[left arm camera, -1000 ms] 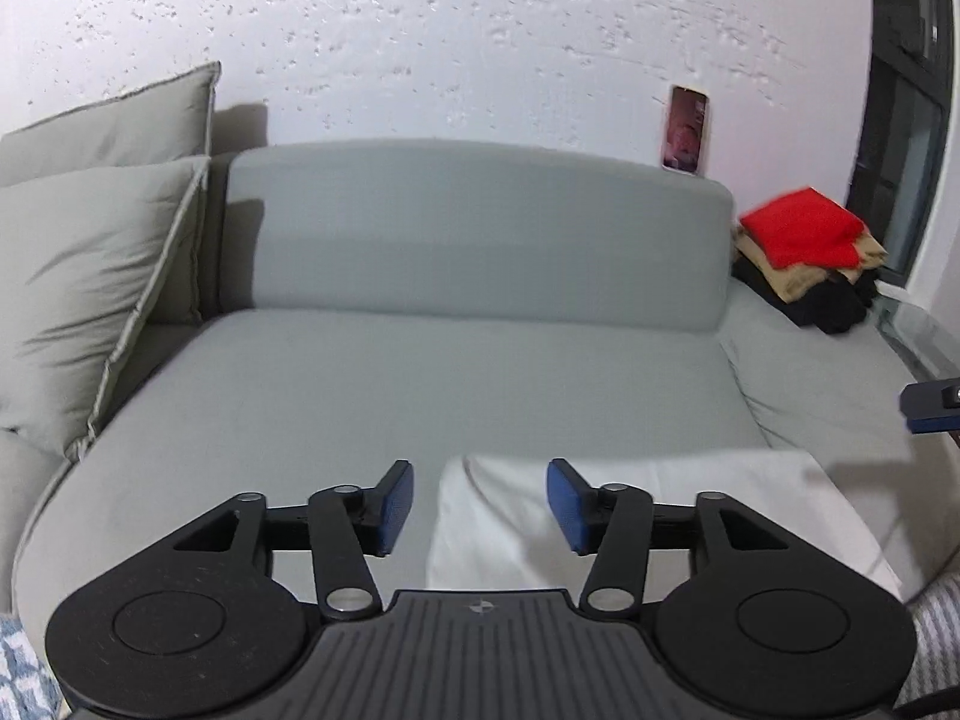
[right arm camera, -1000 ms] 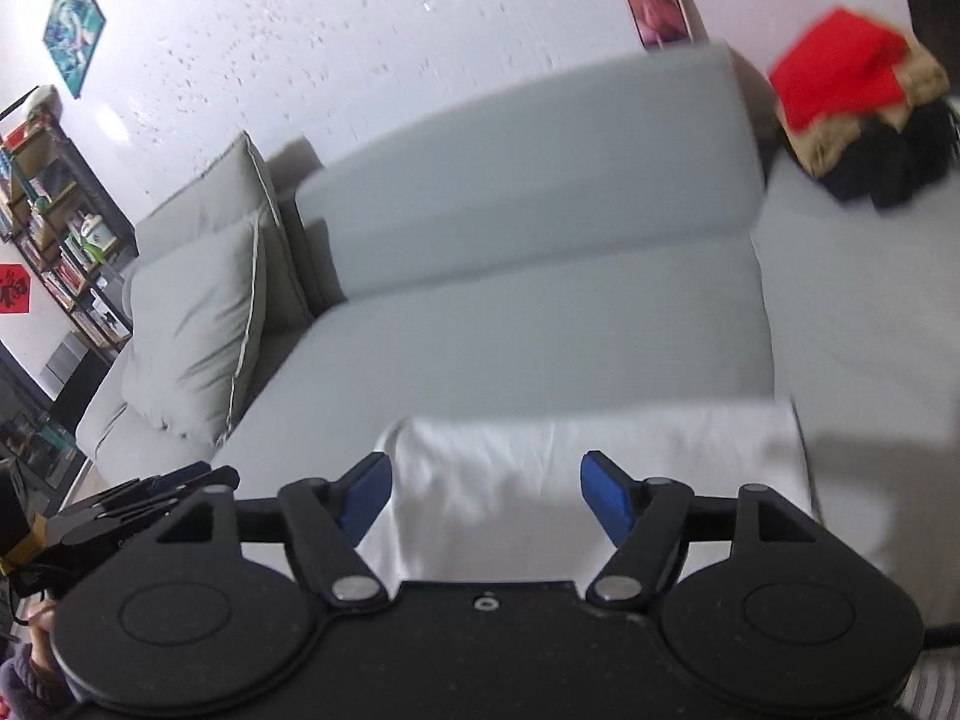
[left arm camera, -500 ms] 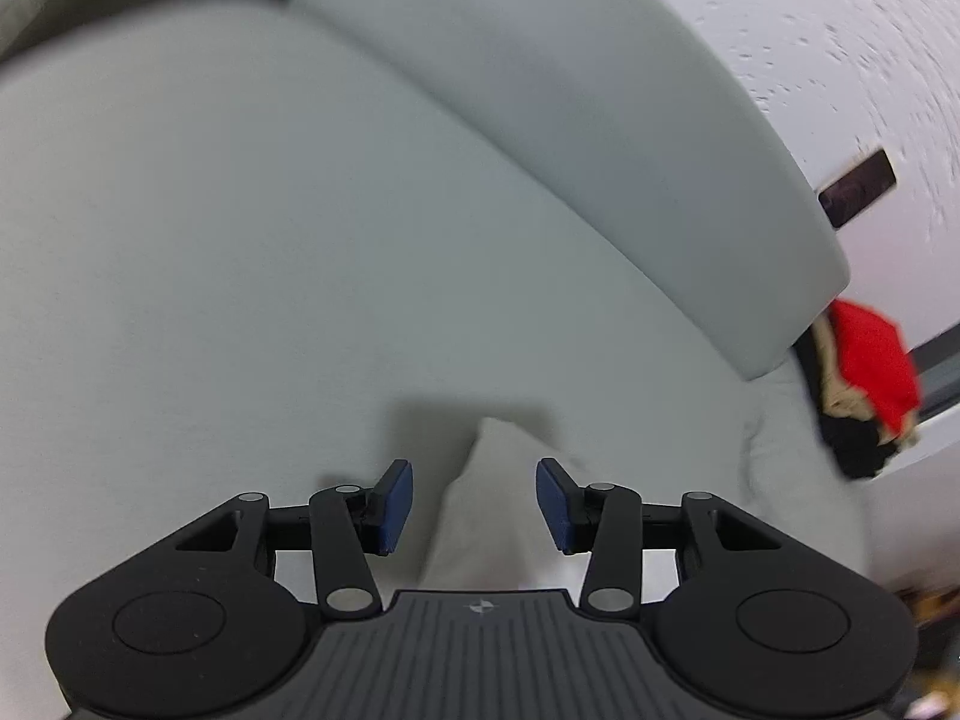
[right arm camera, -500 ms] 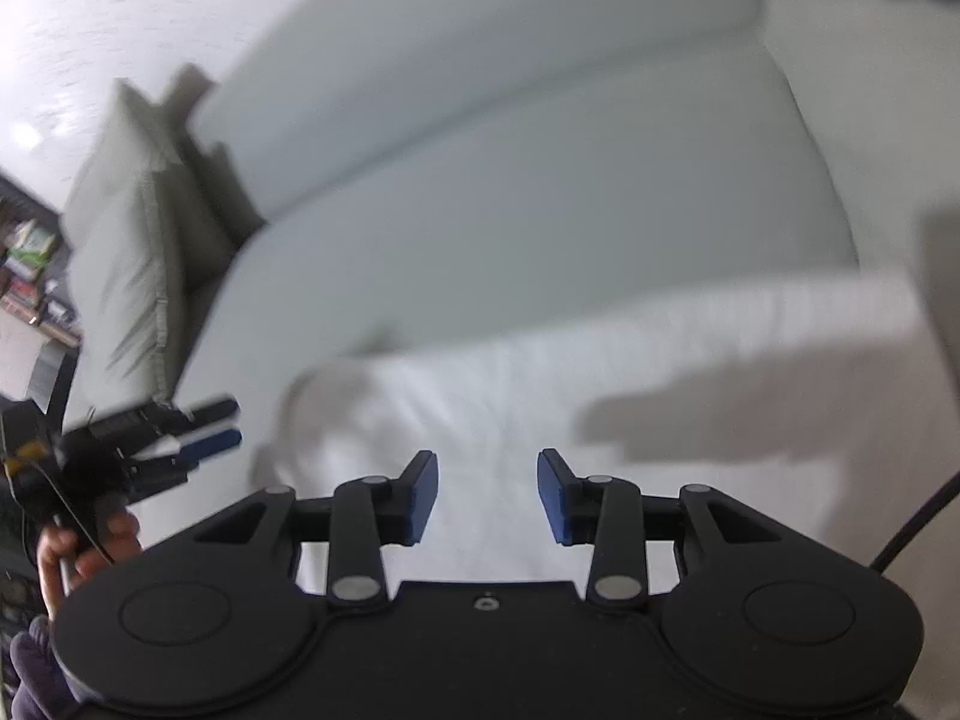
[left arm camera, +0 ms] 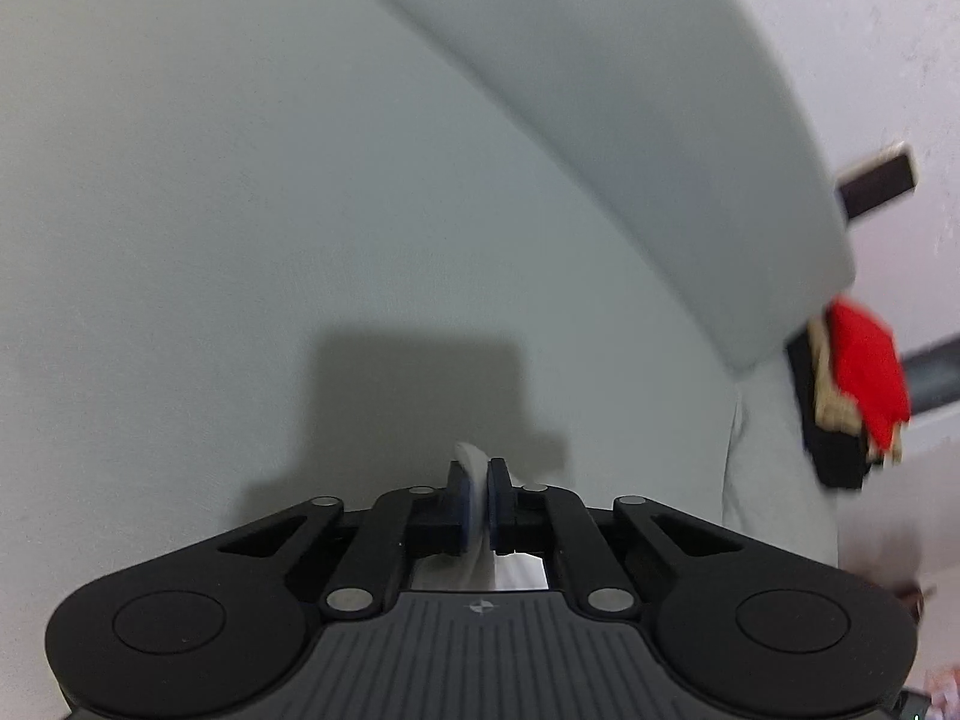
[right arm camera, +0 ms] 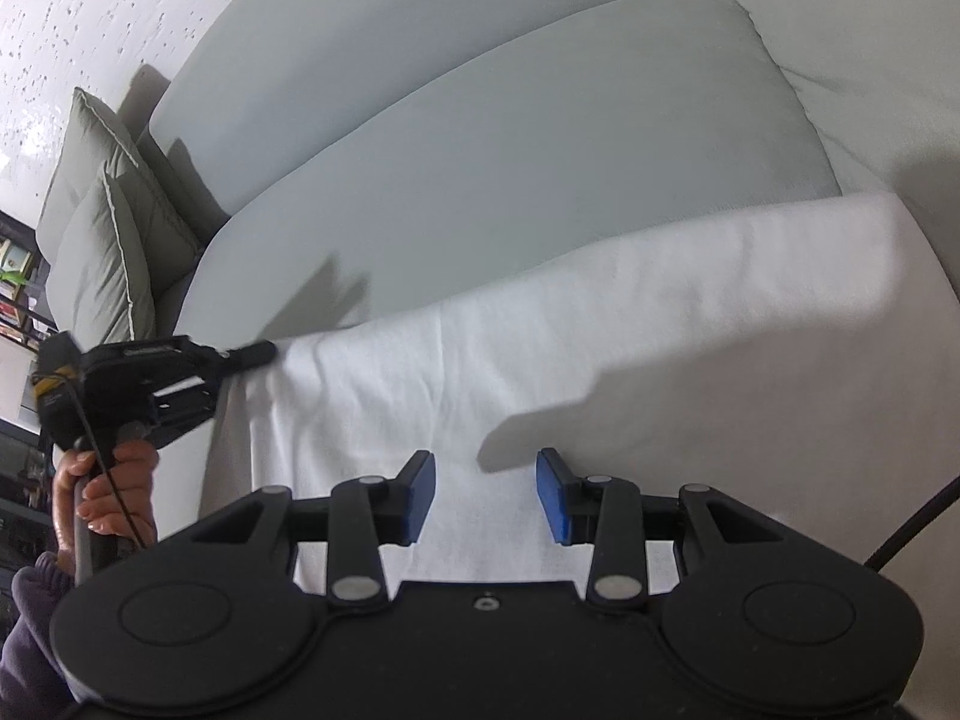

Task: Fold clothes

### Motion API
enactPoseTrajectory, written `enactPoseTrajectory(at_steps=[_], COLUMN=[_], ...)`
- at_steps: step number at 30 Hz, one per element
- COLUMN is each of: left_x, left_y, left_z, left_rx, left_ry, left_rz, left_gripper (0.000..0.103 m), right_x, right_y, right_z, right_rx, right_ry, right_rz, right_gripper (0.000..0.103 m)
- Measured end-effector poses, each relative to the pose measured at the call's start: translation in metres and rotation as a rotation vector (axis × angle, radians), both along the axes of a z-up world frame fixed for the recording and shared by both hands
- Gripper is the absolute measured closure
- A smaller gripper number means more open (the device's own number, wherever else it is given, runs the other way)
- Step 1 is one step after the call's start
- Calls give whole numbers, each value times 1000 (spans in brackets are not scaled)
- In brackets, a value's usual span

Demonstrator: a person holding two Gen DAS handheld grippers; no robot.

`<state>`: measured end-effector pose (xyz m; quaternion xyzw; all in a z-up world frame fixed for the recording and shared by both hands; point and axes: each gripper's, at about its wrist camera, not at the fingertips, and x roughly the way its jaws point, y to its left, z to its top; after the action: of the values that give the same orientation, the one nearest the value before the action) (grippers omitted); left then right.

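A soft white knit garment (right arm camera: 600,324) lies flat and rectangular across the front of the smooth grey sofa seat (right arm camera: 510,150). The left gripper (left arm camera: 478,495) has just closed, pinching the garment's left corner into a thin ridge between blue pads. The right gripper (right arm camera: 485,495) has narrowed to partly open, its jaws apart above the cloth's near edge.

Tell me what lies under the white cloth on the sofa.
The white cloth is spread over the front of the grey sofa seat, which shows bare behind it. Whatever else might sit beneath is covered. The left gripper pinches its corner.
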<state>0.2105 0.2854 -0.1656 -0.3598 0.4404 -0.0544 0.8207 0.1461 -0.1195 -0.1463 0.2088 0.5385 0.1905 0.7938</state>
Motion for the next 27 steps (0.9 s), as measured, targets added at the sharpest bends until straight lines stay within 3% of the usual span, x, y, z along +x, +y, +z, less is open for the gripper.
enactPoseTrajectory(at_steps=[4, 7, 8, 10, 14, 17, 19, 21, 27], left_x=[-23, -32, -34, -34, -30, -23, -19, -17, -27], left_y=[25, 36, 35, 28, 12, 6, 3, -2, -1], left_z=[15, 19, 20, 19, 7, -5, -10, -12, -2], left_rx=[158, 173, 171, 135, 25, -28, -61, -60, 65], left_ry=[-32, -10, -6, 14, 13, 21, 11, -17, -64], left_rz=[168, 163, 142, 79, -4, 10, 22, 37, 116], left_gripper=[103, 103, 99, 55, 50, 58, 89, 103, 103], right_x=[0, -1, -1, -2, -2, -1, 0, 0, 0], right_y=[0, 0, 0, 0, 5, 6, 6, 5, 5], right_z=[-1, -1, -2, -2, 1, 2, 2, 2, 1], right_rx=[2, 7, 11, 23, 5, -2, -2, -1, 2], right_ry=[-1, -3, -5, -7, -16, -15, -14, -15, -18], right_rz=[1, -4, -7, -11, 8, 13, 13, 14, 15], right_gripper=[66, 65, 63, 58, 53, 52, 52, 52, 52])
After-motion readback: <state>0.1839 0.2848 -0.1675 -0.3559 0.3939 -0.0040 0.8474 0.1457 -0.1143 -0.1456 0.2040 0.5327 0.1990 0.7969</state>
